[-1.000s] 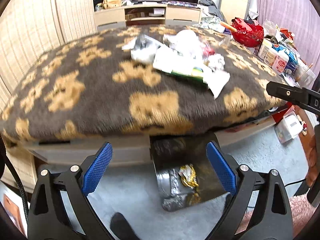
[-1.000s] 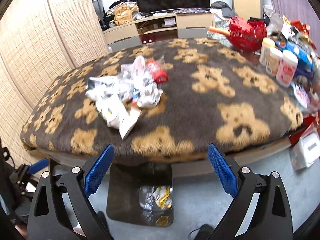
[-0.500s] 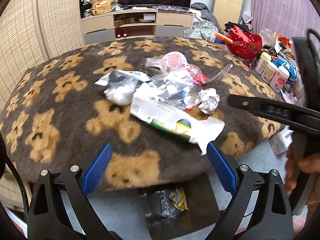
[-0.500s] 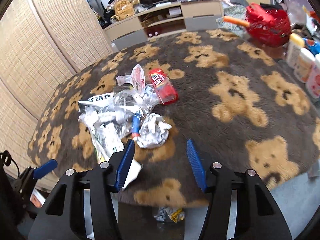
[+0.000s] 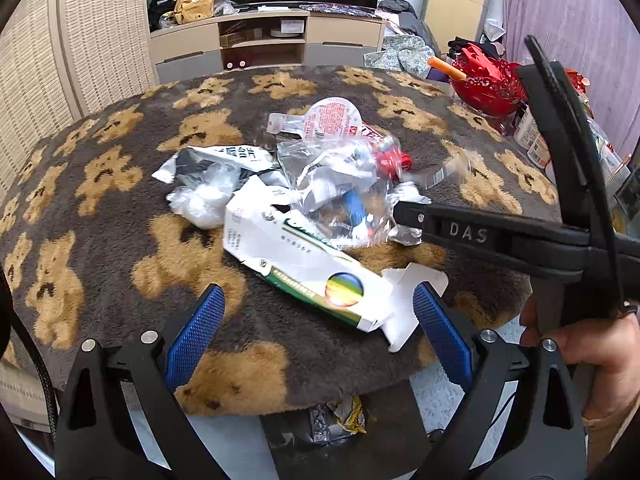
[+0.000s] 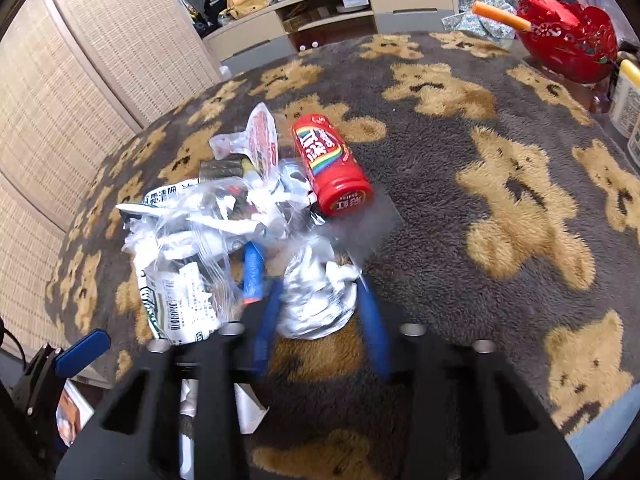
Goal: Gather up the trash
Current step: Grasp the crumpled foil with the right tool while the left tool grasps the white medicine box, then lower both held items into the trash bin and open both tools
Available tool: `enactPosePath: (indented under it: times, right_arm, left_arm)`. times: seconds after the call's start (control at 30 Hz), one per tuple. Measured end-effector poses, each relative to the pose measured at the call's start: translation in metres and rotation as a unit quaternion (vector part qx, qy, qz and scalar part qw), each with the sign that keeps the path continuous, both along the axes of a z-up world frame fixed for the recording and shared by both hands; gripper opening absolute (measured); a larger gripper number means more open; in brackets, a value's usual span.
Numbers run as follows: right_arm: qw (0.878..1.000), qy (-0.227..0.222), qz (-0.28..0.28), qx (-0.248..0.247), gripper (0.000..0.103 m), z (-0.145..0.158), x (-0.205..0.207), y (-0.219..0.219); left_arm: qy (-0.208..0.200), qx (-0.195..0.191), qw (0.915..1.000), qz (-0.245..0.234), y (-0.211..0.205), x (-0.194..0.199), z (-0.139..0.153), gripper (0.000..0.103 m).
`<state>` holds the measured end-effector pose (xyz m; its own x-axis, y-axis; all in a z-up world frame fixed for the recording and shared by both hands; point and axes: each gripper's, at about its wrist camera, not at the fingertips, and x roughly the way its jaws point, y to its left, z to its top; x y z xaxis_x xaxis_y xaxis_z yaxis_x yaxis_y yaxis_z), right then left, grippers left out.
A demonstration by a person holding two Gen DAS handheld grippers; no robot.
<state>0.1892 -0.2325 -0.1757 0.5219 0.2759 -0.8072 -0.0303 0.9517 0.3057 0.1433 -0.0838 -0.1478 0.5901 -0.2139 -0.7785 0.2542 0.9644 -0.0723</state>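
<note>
Two grippers over bear-patterned brown fleece cover (image 6: 460, 208). Right gripper (image 6: 322, 300) low at trash pile, blue fingers (image 6: 372, 320) narrowed on either side of crumpled silver foil wad (image 6: 316, 300), touching or just beside, contact unclear. Left gripper (image 5: 316, 320) level at near edge, blue pads (image 5: 194, 332) wide apart, flattened white-and-green carton (image 5: 304, 264) between and beyond. Red cylindrical candy tube (image 6: 330, 164) lying just behind foil wad. Red openwork basket (image 6: 568, 40) far right; wicker screen (image 6: 60, 112) left; beige TV unit (image 5: 264, 40) behind
</note>
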Motion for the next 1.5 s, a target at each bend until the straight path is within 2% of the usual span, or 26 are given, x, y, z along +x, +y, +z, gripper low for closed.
enactPosePath:
  times: [0.03, 0.13, 0.27, 0.5, 0.53, 0.57, 0.6, 0.7, 0.77, 0.97, 1.3, 1.5]
  right_arm:
    - [1.0, -0.004, 0.001, -0.005, 0.021, 0.001, -0.001, 0.0]
    - [1.0, -0.012, -0.009, -0.013, 0.012, 0.009, -0.003, -0.005]
    - [0.999, -0.018, -0.011, -0.029, 0.011, 0.016, -0.009, -0.012]
    - [0.999, -0.01, -0.013, -0.028, 0.011, 0.016, -0.025, -0.026]
    - [1.0, -0.009, -0.014, -0.025, 0.011, 0.015, -0.029, -0.028]
    - [1.0, -0.008, -0.015, -0.023, 0.011, 0.014, -0.031, -0.029]
    - [1.0, -0.006, -0.016, -0.02, 0.011, 0.014, -0.033, -0.03]
    - [1.0, -0.003, -0.017, -0.017, 0.011, 0.014, -0.042, -0.032]
    - [1.0, 0.0, -0.017, -0.013, 0.011, 0.014, -0.049, -0.033]
    - [1.0, -0.001, -0.006, -0.01, 0.011, 0.016, -0.074, -0.026]
    - [1.0, -0.016, 0.001, -0.007, 0.011, 0.021, -0.115, -0.011]
    - [0.999, -0.031, -0.018, 0.01, 0.011, 0.019, -0.147, -0.006]
  left_arm:
    - [0.0, 0.0, 1.0, 0.0, -0.003, 0.002, -0.001, 0.09]
    - [-0.001, 0.008, 1.0, 0.003, -0.008, 0.006, -0.003, 0.09]
    - [0.006, 0.014, 0.9997, 0.018, -0.009, 0.013, -0.009, 0.089]
    - [0.028, 0.012, 0.9988, 0.038, 0.006, 0.017, -0.022, 0.076]
    - [0.029, 0.011, 0.9988, 0.038, 0.009, 0.016, -0.023, 0.065]
    - [0.031, 0.013, 0.9987, 0.039, 0.01, 0.015, -0.023, 0.05]
    - [0.034, 0.009, 0.9987, 0.037, 0.012, 0.014, -0.024, 0.043]
    - [0.033, 0.0, 0.999, 0.031, 0.016, 0.01, -0.021, 0.034]
    - [0.029, 0.002, 0.9991, 0.029, 0.017, 0.007, -0.018, 0.021]
    - [0.031, -0.007, 0.9992, 0.023, 0.029, -0.005, -0.019, 0.007]
    - [0.017, 0.001, 0.9998, 0.004, 0.041, -0.045, -0.016, 0.006]
    - [0.008, 0.004, 1.0, 0.005, 0.057, -0.08, -0.013, 0.006]
